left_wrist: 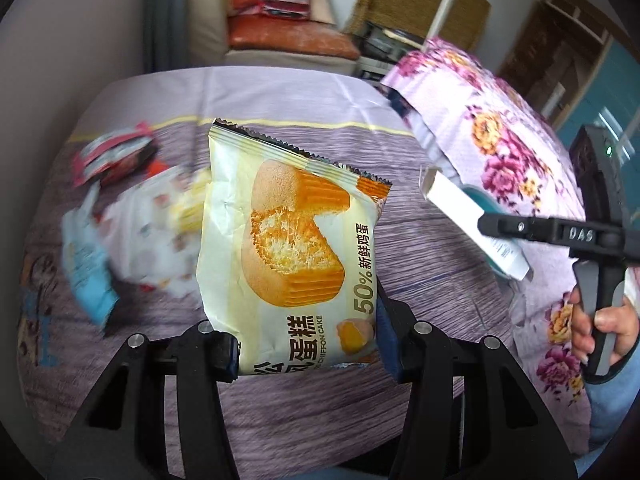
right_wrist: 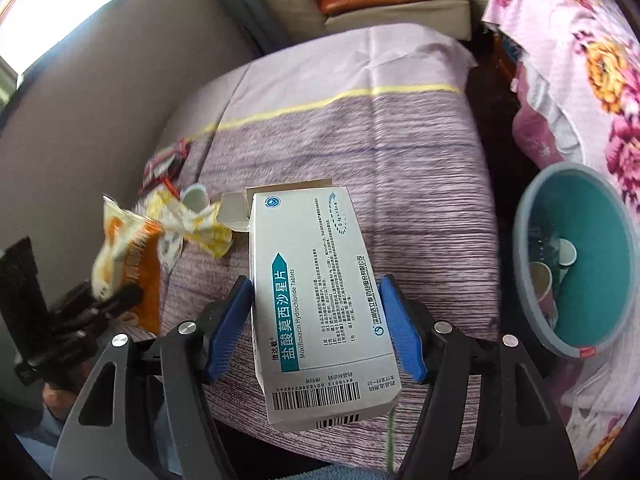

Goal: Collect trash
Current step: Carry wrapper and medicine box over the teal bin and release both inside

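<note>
Two grippers each carry a piece of trash above a bed with a purple striped sheet.

From the left wrist view, the left gripper pinches the bottom edge of a chiffon cake wrapper, which stands upright between the blue pads, lifted clear of the sheet. Behind it, toward the bed's left edge, lies a blurred heap of other wrappers. At the right edge, a hand holds the right gripper, its finger against a white box.

From the right wrist view, the right gripper has its blue pads pressed on both long sides of a medicine box, its top flap open, held above the sheet. Off the bed's right edge stands a teal basin with paper cups inside. At the left, the left gripper holds the orange wrapper.
</note>
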Demonstrator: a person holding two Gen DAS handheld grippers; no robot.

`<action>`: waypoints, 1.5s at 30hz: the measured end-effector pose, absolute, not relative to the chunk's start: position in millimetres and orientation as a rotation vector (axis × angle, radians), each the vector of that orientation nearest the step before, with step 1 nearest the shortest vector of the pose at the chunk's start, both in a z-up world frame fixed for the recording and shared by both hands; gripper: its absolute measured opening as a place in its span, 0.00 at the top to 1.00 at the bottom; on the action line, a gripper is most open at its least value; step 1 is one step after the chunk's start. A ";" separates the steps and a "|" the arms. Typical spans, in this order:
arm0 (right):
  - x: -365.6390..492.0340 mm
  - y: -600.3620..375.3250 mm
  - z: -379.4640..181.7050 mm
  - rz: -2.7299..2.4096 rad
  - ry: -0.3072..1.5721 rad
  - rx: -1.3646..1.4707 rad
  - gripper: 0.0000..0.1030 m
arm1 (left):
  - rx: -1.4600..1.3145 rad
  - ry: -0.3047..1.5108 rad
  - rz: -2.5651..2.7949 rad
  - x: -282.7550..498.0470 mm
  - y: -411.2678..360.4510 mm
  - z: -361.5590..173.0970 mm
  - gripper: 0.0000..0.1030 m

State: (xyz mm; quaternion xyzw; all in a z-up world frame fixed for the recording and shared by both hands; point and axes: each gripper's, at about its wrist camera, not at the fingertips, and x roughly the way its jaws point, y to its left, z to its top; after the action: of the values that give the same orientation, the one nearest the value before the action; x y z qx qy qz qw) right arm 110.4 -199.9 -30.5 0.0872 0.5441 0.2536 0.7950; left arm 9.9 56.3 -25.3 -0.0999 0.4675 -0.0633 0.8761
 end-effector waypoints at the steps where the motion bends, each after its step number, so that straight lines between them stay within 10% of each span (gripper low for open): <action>1: 110.9 -203.5 -29.0 0.541 1.163 0.197 0.39 | -0.199 0.979 -0.147 15.7 49.6 -26.5 0.49; 45: 159.6 -478.2 -69.8 0.063 1.098 0.517 0.32 | 0.072 1.133 -0.569 173.1 -245.8 -60.9 0.49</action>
State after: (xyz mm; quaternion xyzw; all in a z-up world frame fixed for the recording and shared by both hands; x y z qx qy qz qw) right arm 159.6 -478.2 -69.8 0.2431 0.5160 0.0295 0.8209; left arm 173.1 -245.8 -60.9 0.0336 0.5294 -0.2656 0.8050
